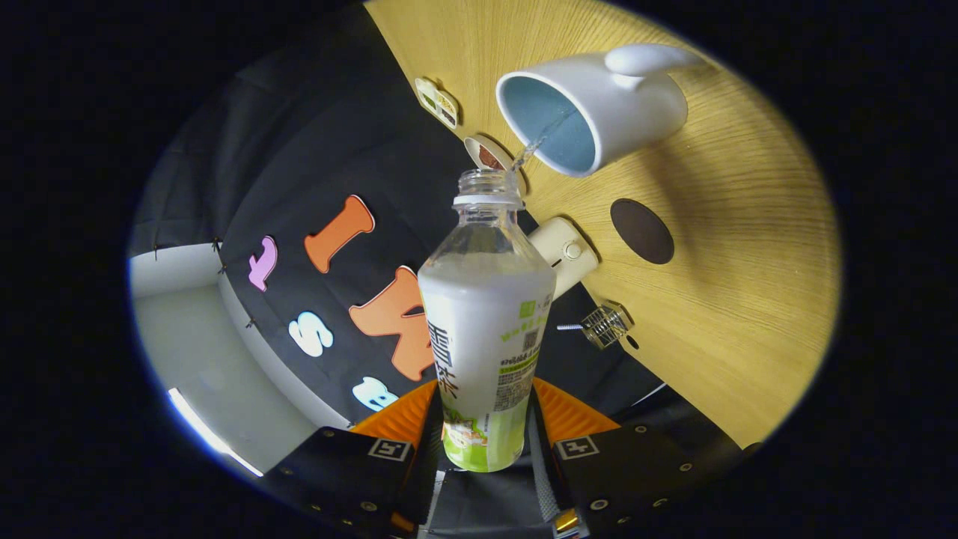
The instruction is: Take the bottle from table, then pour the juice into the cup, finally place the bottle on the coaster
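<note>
My gripper (485,419) is shut on a clear plastic bottle (486,314) with a white and green label; both fingers press on its lower body. The bottle has no cap and is tilted over. A thin stream of liquid runs from its mouth (488,180) into a white cup (591,105) with a blue inside and a handle, standing on the wooden table (733,299) just beyond the bottle's neck. A dark round coaster (641,230) lies on the table beside the cup, a little nearer to me.
A cream-coloured small device (563,254) lies at the table's edge behind the bottle. A small wire object (605,326) sits near that edge too. Two small flat cards (438,101) and a round one (486,155) lie near the cup.
</note>
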Demonstrator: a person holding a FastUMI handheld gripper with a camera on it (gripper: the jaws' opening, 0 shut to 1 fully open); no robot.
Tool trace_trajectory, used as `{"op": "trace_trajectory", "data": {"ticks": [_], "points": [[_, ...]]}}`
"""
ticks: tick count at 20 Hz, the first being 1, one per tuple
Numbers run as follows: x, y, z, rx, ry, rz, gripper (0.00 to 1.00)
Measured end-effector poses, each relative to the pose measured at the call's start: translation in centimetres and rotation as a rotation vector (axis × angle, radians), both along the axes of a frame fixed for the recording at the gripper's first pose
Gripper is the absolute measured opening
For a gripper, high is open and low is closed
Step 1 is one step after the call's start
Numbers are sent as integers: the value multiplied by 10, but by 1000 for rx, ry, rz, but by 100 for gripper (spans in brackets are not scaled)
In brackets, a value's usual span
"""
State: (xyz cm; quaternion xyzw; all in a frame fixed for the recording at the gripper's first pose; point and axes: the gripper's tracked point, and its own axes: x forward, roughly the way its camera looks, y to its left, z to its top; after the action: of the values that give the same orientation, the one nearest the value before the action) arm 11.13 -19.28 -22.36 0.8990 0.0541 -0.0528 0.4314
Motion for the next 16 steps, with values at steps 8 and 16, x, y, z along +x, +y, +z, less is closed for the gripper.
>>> {"op": "trace_trajectory", "data": {"ticks": [8, 16], "points": [[3, -6, 8, 46, -21, -36, 55], [-4, 2, -21, -63, 35, 14, 55]]}}
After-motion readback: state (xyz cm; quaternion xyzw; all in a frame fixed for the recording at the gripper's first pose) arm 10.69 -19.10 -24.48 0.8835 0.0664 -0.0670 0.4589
